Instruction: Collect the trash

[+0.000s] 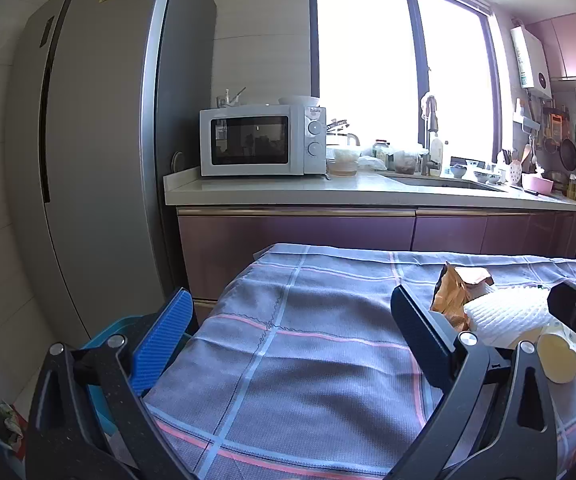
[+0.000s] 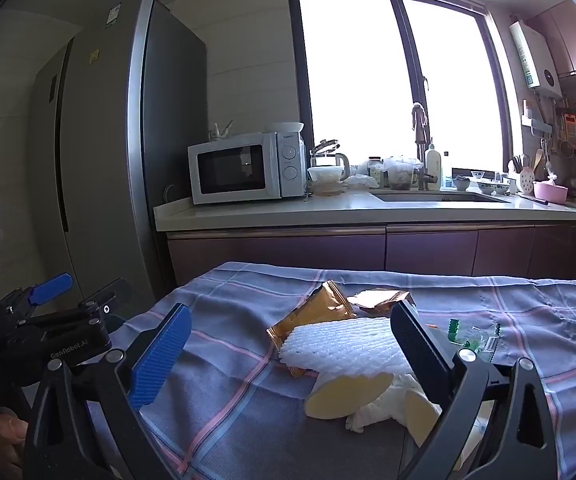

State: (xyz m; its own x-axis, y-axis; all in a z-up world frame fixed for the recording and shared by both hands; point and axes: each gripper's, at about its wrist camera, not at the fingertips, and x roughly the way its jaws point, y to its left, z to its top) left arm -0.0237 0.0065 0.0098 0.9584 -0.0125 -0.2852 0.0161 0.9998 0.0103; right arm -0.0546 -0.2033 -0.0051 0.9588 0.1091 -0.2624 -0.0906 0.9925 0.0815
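**Crinkly, soft and light: our trash pile on the table**

Foam, foil and paper make up the little heap we have to pick up. It lies on the checked cloth that covers the table, on the side nearer our right gripper. Our left gripper hangs over bare cloth, with the heap off to its right.

Both grippers are spread wide and hold nothing.

On top of the heap we see a white foam net. We think it is very light and squashy, so we can pinch it at an edge and it will just bend. Under it pokes out a gold snack wrapper. It looks thin, shiny and a bit slippery, so we would grab it on a flat part and squeeze well. A second wrapper lies just behind.

Closer to us sits a pale yellow squashed cup, touching a crumpled white tissue. The cup looks stiffer, so its rim is a good spot to hold. The tissue is soft and we can grab it anywhere.

Some small green and clear bits lie to the right. They are tiny and could slip out.

Nothing here looks heavy or easy to break.
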